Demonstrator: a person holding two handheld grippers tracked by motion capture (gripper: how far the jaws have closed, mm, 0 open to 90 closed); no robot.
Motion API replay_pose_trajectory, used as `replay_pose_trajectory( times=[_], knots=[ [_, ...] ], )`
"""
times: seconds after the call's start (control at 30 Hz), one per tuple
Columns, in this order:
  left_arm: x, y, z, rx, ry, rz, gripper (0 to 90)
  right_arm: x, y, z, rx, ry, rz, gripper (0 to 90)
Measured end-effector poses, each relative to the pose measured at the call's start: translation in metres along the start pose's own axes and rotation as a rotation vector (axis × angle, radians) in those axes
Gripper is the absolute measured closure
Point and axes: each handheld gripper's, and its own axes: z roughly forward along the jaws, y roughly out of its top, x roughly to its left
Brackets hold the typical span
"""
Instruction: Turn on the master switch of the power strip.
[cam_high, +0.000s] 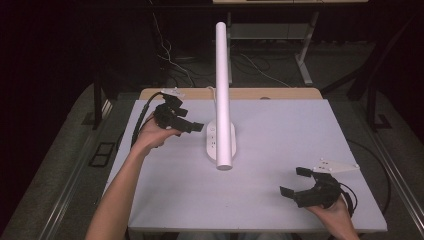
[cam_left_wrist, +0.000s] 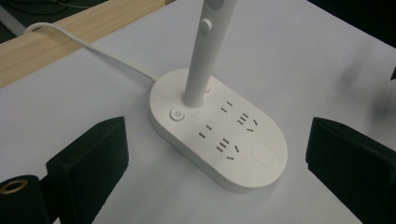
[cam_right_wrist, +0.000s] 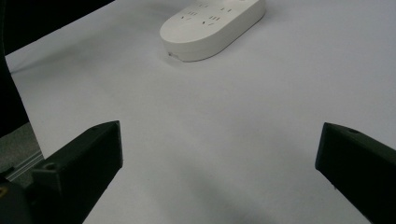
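A white desk lamp with a socket-strip base stands mid-tabletop. The left gripper hovers just beside the base, fingers spread and released, likely lining up on its round power button. The right gripper waits well apart near the front edge, also open and empty.

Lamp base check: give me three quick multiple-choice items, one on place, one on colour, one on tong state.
1. The left tongs are:
A. beside the lamp base
B. at the far right corner
C. off the table

2. The lamp base is:
A. black
B. white
C. red

3. The right tongs are:
A. shut on the lamp
B. shut on nothing
C. open

Answers: 1 A, the high view shows them just left of the base. 2 B, the base is plainly white. 3 C, jaws stand wide apart over the bare table.
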Motion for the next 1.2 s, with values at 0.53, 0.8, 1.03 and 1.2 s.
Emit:
replay_pose_trajectory(
  times=[0.53,0.8,1.03,1.2],
  knots=[
    [0.007,0.011,0.029,0.038,0.006,-0.018,9.5,-0.001,0.0,0.0,-0.005,-0.002,-0.006,0.1],
    [0.013,0.01,0.039,0.052,0.022,-0.029,16.5,0.0,0.0,0.0,-0.001,0.006,-0.006,0.2],
    [0.022,0.008,0.043,0.036,0.026,-0.064,23.2,0.0,0.0,0.0,-0.002,0.008,-0.008,0.2],
    [0.026,0.006,0.047,0.0,0.031,-0.092,30.3,-0.001,0.0,0.0,-0.002,0.009,-0.005,0.2]
  ],
)
